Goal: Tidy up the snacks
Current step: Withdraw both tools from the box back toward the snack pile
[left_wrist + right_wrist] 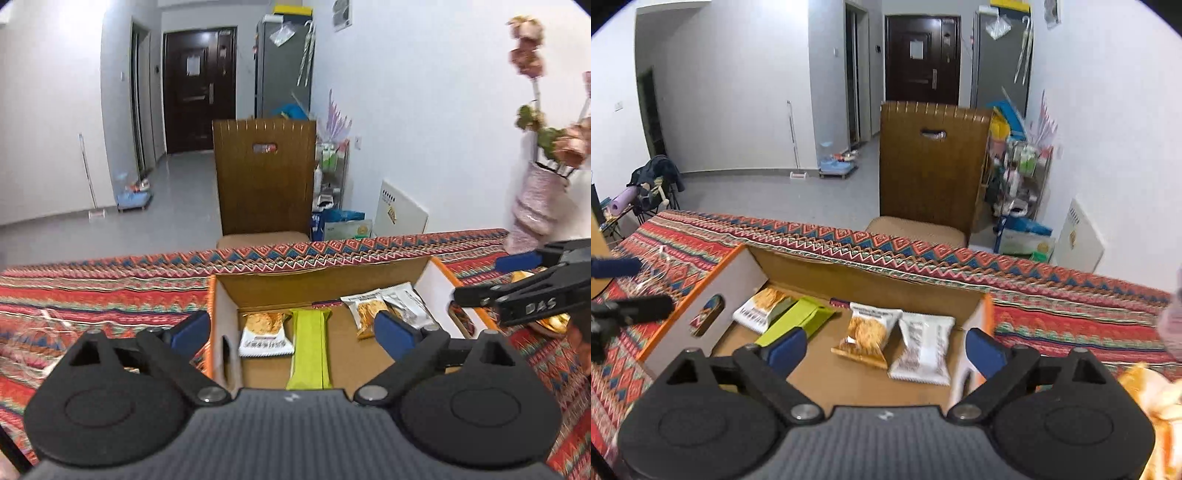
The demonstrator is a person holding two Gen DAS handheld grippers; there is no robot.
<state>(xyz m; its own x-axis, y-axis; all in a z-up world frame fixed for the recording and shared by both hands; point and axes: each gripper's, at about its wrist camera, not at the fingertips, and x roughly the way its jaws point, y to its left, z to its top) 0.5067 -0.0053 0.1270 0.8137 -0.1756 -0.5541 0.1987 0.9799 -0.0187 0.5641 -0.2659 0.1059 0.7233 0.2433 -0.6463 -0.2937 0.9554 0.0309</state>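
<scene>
An open cardboard box (325, 278) (871, 280) with orange edges sits on the patterned tablecloth. Inside lie a white cracker packet (264, 334) (762, 306), a green bar (309, 349) (798, 321), an orange cracker packet (365, 310) (866, 334) and a white-and-brown packet (408, 304) (923, 347). My left gripper (293, 334) is open and empty above the box's near side. My right gripper (886, 349) is open and empty over the box's right half. It also shows at the right edge of the left wrist view (491, 277).
The patterned tablecloth (92, 295) (1071, 306) covers the table. A brown chair (264, 177) (931, 166) stands behind it. A vase of flowers (535, 199) stands at the right. More orange snack packets (1152, 391) lie right of the box.
</scene>
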